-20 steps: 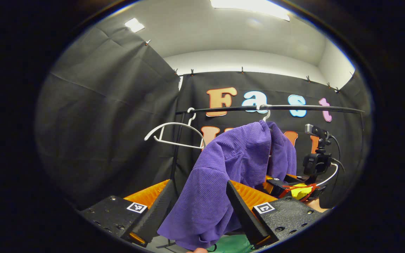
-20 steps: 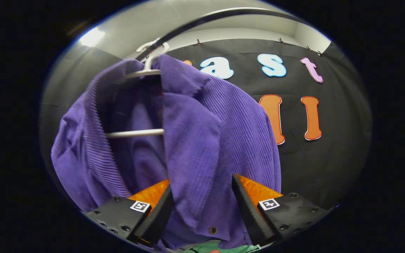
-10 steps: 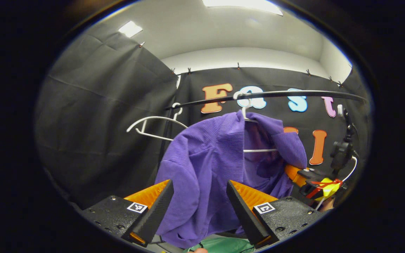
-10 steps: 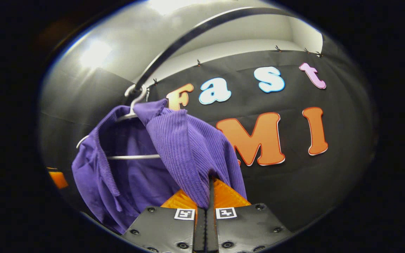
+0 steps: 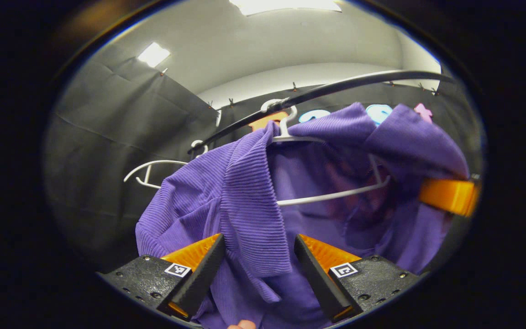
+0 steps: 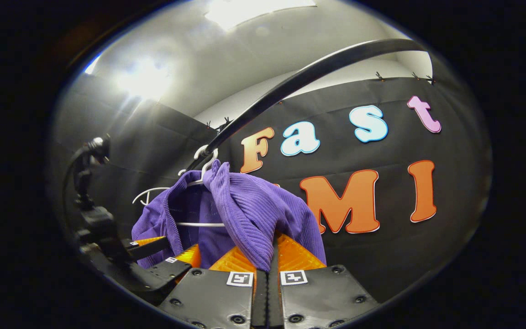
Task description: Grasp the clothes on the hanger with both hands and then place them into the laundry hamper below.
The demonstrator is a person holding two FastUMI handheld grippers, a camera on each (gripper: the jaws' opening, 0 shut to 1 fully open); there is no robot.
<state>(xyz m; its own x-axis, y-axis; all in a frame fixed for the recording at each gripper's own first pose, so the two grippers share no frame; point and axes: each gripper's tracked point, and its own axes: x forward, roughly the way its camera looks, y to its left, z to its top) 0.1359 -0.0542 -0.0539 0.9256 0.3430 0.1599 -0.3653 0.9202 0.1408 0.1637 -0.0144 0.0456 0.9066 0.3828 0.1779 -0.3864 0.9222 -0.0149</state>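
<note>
The right hand-held gripper (image 6: 270, 256) was clamped tight on a fold of the purple shirt (image 6: 249, 210), its fingers pressed together on the cloth. The left hand-held gripper (image 5: 258, 265) stood wide open, with the shirt's front edge hanging between its fingers (image 5: 199, 274); whether they touched the cloth could not be told. The shirt hung on a white hanger (image 5: 331, 195) hooked over the black rail (image 5: 336, 87). A bare hanger (image 5: 149, 173) hung farther left on the rail.

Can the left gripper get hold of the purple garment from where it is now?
Probably yes: the left gripper is open, and a fold of the purple corduroy shirt hangs between its jaws with nothing in between.
</note>
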